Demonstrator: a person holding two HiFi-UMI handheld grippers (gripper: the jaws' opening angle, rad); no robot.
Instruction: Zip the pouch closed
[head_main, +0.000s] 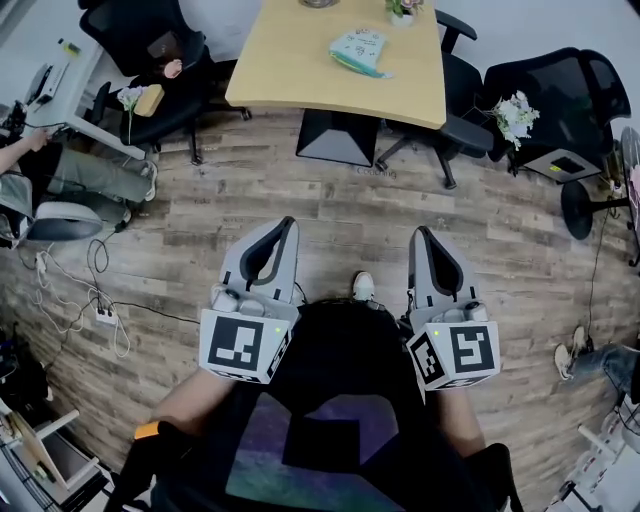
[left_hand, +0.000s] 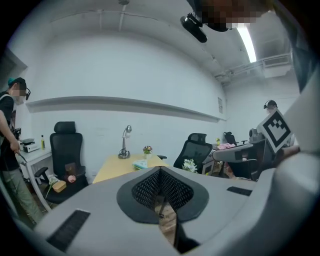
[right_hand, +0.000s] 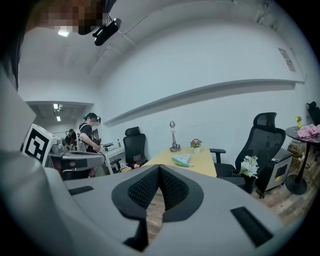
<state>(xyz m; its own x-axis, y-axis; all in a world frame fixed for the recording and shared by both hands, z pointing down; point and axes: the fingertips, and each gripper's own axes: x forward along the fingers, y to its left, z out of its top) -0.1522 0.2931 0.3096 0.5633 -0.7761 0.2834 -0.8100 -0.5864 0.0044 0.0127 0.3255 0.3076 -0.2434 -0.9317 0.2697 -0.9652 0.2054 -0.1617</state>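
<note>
A pale teal pouch (head_main: 358, 50) lies on the wooden table (head_main: 300, 70) far ahead of me; it also shows small in the left gripper view (left_hand: 140, 163) and the right gripper view (right_hand: 182, 160). My left gripper (head_main: 288, 224) is held over the floor, well short of the table, jaws shut with nothing between them. My right gripper (head_main: 421, 233) hangs beside it at the same height, also shut and empty. Both point toward the table.
Black office chairs (head_main: 160, 60) stand left and right (head_main: 560, 100) of the table, with white flowers (head_main: 515, 115) on the right one. A desk lamp (left_hand: 125, 142) and small potted plant (left_hand: 147, 150) stand at the table's far end. A person (head_main: 60, 170) sits at left; cables (head_main: 80, 300) lie on the floor.
</note>
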